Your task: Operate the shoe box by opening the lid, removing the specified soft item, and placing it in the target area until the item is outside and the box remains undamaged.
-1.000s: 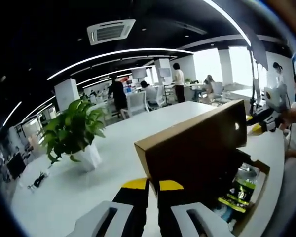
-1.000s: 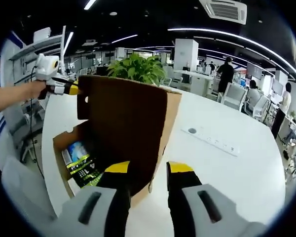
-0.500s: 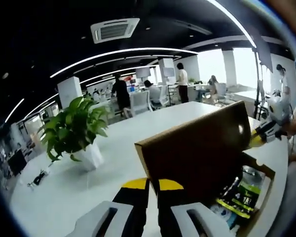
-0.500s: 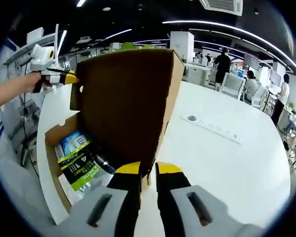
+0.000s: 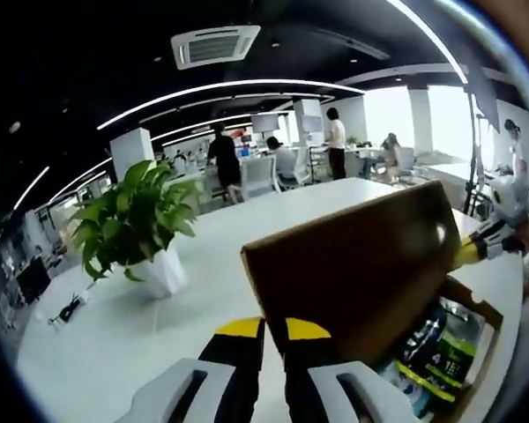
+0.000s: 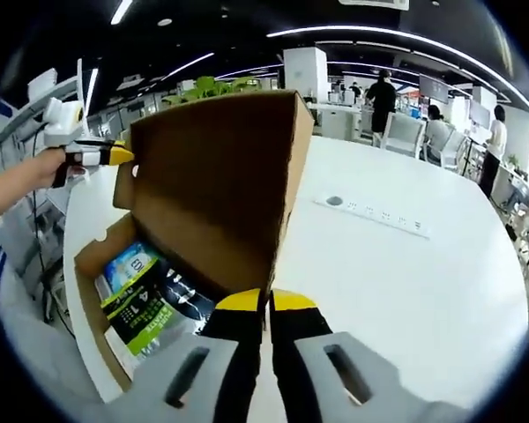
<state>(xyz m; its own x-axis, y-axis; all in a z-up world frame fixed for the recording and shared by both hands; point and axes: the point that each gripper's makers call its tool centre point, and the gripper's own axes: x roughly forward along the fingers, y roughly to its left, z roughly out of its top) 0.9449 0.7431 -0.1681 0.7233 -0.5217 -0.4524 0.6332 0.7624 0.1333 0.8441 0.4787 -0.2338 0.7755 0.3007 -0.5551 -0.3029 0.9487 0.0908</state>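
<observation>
The lid of the shoe box on the white worktop is raised, pinched at opposite corners by both claws — left claw, right claw — while the soft packet, seemingly untouched, is left inside.
</observation>
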